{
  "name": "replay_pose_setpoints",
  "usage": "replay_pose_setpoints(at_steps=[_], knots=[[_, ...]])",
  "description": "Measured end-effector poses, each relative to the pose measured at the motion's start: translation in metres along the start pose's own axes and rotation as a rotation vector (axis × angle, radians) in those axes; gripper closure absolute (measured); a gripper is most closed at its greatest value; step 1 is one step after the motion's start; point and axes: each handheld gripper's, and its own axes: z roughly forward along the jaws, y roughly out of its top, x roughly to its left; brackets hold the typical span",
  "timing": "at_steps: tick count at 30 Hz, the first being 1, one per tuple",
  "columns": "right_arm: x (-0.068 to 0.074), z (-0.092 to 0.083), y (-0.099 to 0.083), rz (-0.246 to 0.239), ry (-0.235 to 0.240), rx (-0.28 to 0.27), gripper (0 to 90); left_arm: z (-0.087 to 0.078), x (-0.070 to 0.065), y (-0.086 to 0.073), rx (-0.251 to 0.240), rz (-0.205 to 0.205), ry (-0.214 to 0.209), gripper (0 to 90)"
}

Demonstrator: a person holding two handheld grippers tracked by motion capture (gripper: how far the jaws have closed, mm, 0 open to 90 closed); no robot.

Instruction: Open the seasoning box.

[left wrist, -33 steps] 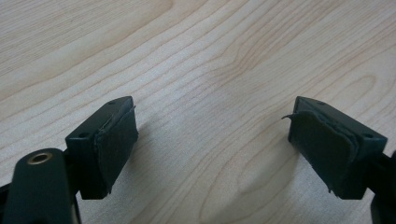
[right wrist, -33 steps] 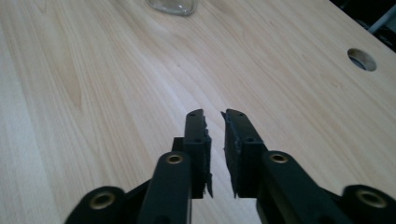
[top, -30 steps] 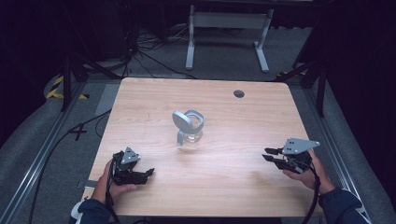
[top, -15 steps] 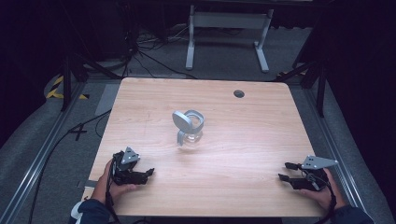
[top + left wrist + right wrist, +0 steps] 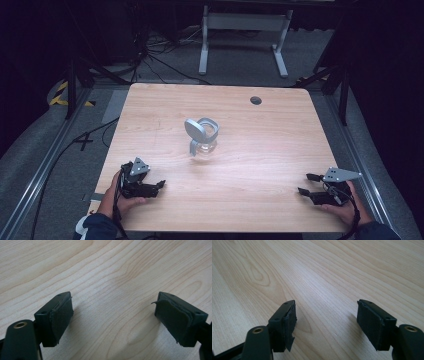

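Clear, seemingly glass jar (image 5: 204,145) with grey flip lid open, mid-table (image 5: 260,165); left gripper (image 5: 159,185) jaws apart, right gripper (image 5: 306,184) jaws just opened, both empty.

no readable text, labels, or signs

Wooden table (image 5: 280,150) with dark grommet hole (image 5: 256,100); white stand frame (image 5: 243,22) and cables (image 5: 150,55) beyond.

1. The jar (image 5: 202,137) stands mid-table (image 5: 260,135), ahead of both grippers, well apart from each.
2. It lies forward-right of the left gripper (image 5: 159,185).
3. It lies forward-left of the right gripper (image 5: 305,184).
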Motion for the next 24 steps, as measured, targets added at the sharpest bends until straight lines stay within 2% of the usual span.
replay_pose_setpoints(at_steps=[22, 24], knots=[[-0.0002, 0.0003, 0.0002, -0.001, 0.0, 0.0, 31.6, -0.0001, -0.0007, 0.0003, 0.009, -0.013, 0.001, 15.0], [-0.0002, 0.0003, 0.0002, -0.002, -0.001, 0.0, 31.6, 0.0008, -0.0014, 0.0, 0.003, -0.026, -0.004, 15.0]])
